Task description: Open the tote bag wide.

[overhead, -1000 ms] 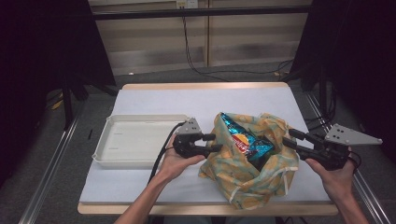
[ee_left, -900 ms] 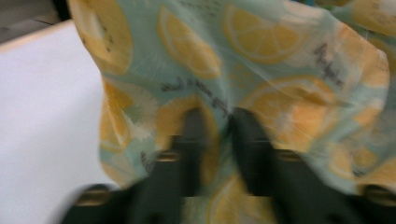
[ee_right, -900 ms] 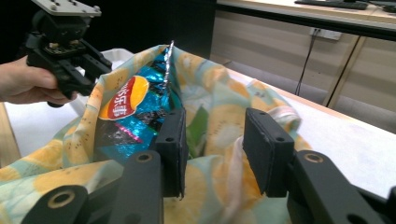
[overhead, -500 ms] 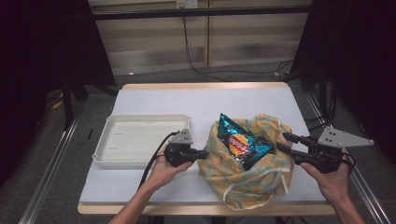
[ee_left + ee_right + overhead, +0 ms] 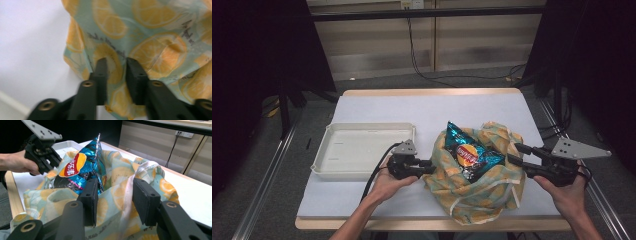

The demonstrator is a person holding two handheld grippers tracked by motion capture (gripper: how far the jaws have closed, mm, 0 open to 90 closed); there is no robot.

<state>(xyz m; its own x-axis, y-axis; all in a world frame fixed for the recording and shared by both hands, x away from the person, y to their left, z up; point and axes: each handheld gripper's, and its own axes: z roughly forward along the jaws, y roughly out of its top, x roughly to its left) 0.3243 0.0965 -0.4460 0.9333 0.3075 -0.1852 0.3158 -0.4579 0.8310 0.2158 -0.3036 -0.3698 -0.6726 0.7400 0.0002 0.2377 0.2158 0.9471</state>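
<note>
1. So, we've got a lemon-print cloth bag slumped on the right half of the tabletop, with a blue chip packet poking out of its mouth; a white tray sits just beside it to the left.
2. Our left gripper is pushed up against the bag's left side; its jaws have just been opening and now stand a little apart with a fold of the fabric between them; we can't tell if the pads really press on it.
3. Our right gripper is at the bag's right rim, jaws spread around a bunched bit of fabric and the pale strap; the gap looks too wide for a pinch, so we'd call it not gripping yet.
4. Why both sides? Our guess is we're holding the mouth apart from left and right so the packet can move freely; the floppy cloth would collapse on it otherwise.
5. The packet stands tilted, long axis running up out of the bag; its pointed top corner aims up and toward the far edge, logo facing us.
</note>
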